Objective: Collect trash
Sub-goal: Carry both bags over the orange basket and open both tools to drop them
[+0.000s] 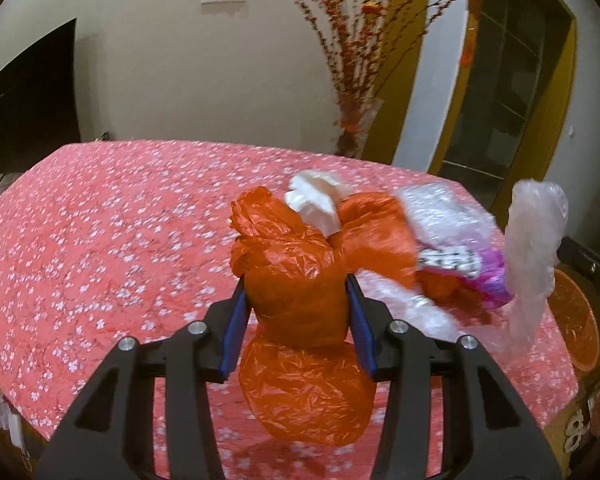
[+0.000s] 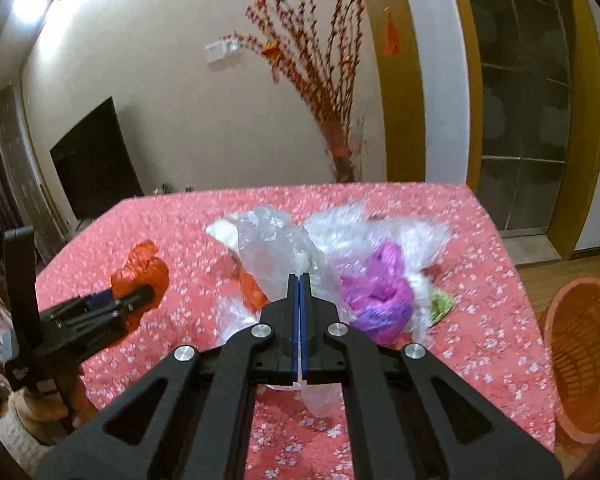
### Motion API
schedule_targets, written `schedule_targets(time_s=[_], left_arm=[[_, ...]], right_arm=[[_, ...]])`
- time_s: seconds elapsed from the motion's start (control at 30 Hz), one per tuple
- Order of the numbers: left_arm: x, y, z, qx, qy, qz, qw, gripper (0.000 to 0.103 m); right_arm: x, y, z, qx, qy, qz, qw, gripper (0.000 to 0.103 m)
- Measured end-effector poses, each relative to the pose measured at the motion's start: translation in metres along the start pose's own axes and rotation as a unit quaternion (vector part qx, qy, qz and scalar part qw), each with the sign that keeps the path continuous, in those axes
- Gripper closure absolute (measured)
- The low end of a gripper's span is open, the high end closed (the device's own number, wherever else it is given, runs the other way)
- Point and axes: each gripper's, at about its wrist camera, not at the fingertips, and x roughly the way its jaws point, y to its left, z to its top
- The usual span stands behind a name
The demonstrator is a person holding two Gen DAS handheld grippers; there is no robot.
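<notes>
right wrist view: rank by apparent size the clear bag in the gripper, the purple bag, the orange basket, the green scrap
1. clear bag, though nearness to the camera inflates it
2. orange basket, cut off by the frame edge, so unsure against the clear bag
3. purple bag
4. green scrap

Black left gripper (image 1: pixel 296 288) and right gripper (image 2: pixel 300 284), blue-lined jaws, silver screws.

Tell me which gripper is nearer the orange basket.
Right. The right gripper, shut on a clear plastic bag, is toward the table side where the orange basket stands on the floor. The left gripper, holding an orange bag, is farther across the table.
</notes>
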Motion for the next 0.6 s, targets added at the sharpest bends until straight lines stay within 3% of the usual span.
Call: schedule_targets(time_s=[0.33, 0.6], left_arm=[[-0.009, -0.073, 0.014, 0.042, -0.016, -0.063, 0.9970, 0.058], [0.006, -0.163, 0.019, 0.087, -0.009, -0.134, 0.9871, 0.058]], right_arm=[[-0.032, -0.048, 0.010, 0.030, -0.043, -0.045, 0.998, 0.103], [-0.053, -0.112, 0.010, 0.064, -0.065, -0.103, 0.990, 0.103]])
